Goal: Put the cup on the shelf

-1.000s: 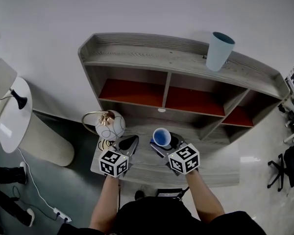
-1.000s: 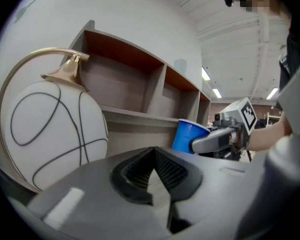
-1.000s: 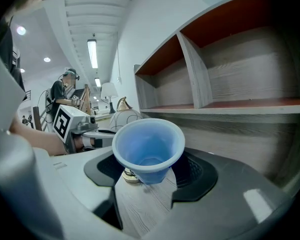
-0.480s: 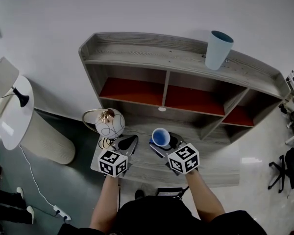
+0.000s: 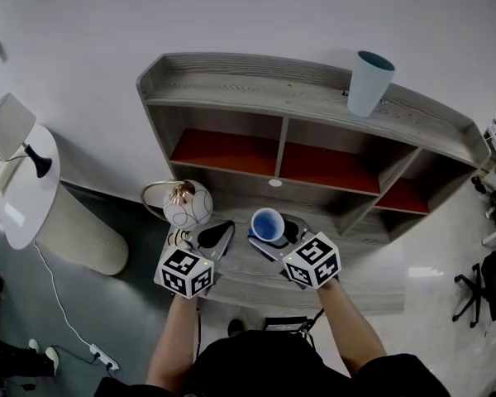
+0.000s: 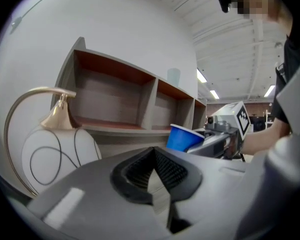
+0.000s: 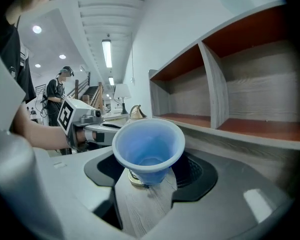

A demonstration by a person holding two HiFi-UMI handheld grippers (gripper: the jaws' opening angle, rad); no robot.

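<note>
**Grasp before placement.** The right gripper [image 7: 149, 176] was clenched on the lower part of the blue cup [image 7: 148, 143]. It held the cup just in front of the shelf [image 5: 314, 98], over the shelf's low front ledge. The left gripper [image 6: 156, 170], its jaws pressed together on nothing, hung beside it, further left along the shelf. A globe lamp [image 5: 188, 206] stood at the ledge's left end. A pale cup [image 5: 369, 84] stood on the shelf's top board.
</note>
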